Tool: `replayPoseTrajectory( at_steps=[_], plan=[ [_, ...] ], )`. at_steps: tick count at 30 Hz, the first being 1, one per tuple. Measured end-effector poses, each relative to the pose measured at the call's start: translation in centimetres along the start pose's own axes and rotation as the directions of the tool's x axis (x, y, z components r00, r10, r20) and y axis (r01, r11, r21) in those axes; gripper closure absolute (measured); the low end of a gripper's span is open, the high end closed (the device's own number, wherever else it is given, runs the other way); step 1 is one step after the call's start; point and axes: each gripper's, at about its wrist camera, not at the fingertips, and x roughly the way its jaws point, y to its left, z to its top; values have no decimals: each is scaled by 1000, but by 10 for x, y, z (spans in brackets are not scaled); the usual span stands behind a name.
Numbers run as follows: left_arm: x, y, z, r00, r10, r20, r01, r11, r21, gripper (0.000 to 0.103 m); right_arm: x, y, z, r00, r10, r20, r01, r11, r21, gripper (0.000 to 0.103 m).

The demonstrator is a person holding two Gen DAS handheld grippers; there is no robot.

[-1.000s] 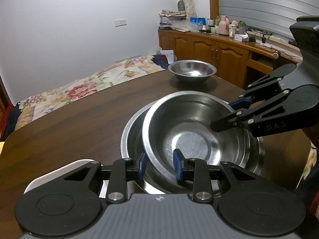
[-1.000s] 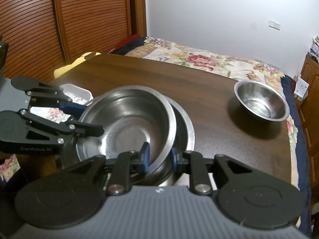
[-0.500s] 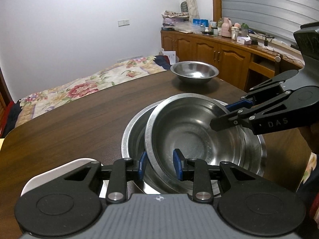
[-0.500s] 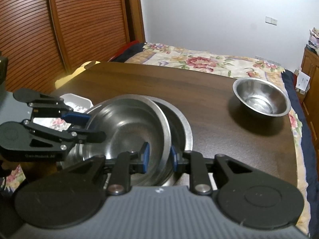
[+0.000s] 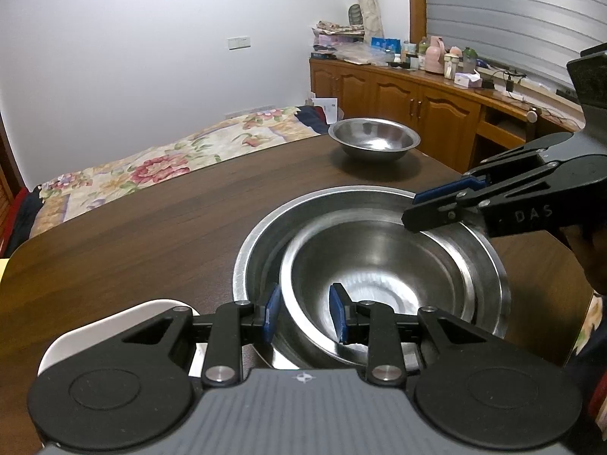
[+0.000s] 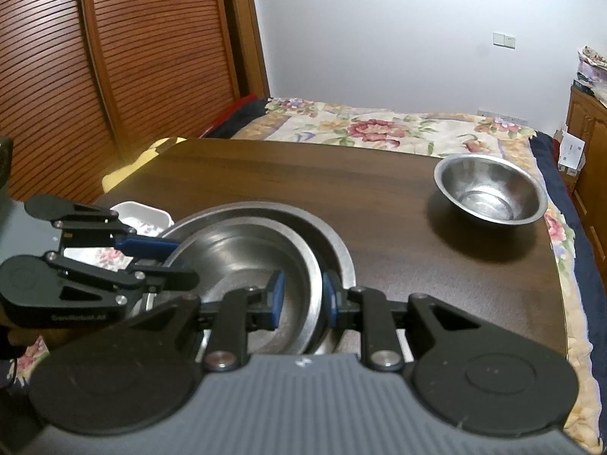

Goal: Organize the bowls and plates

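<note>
1. Two steel bowls sit nested right ahead of our tongs: the inner bowl inside the wide outer bowl.
2. Our left gripper is clamped on the inner bowl's near rim, one pad inside, one outside.
3. Our right gripper pinches the opposite rim of the same bowl (seen side-on in the left view).
4. A third, small bowl stands well apart, far side of the dark table, beyond the right tongs.
5. A white dish lies just beside the left tongs.

Both wrist views face each other closely across the nested bowls.
</note>
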Motion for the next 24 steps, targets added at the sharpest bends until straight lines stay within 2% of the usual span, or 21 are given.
replayPoseTrajectory(
  at_steps=[6,8,11,12,13,15,17,18,20,21,24],
  plan=[
    [-1,3,4,1000,1,10,0,1000,-16,69,-8,-2,5,999,-13,37,13,1000,10,78],
    [-3,4,7,1000,-1,20,1,1000,-23,62,-10,-5,6,999,-17,49,16,1000,19,78],
    [-2,5,16,999,-4,39,5,1000,-28,48,-13,-11,8,997,-34,72,32,999,29,78],
    [-2,5,19,999,0,48,1,1000,-25,38,-14,-13,8,996,-41,80,38,999,33,77],
    [-2,4,23,998,0,59,1,1000,-20,29,-15,-16,9,995,-50,89,47,998,35,74],
    [1,3,32,997,-9,80,10,1000,-12,21,-15,-21,11,992,-72,103,69,997,31,65],
    [5,3,41,996,-8,91,9,1000,-6,15,-14,-26,12,989,-93,118,91,996,25,52],
    [9,3,47,996,-8,94,8,1000,-1,12,-14,-31,14,987,-103,125,100,995,28,51],
    [15,2,57,995,-6,98,5,1000,9,10,-13,-40,16,984,-116,138,112,993,38,38],
    [18,2,63,995,-5,102,4,1000,15,9,-12,-45,17,982,-122,145,117,992,45,36],
    [29,5,79,994,4,111,-6,1000,10,8,-8,-63,22,976,-142,166,135,989,54,20]
  ],
)
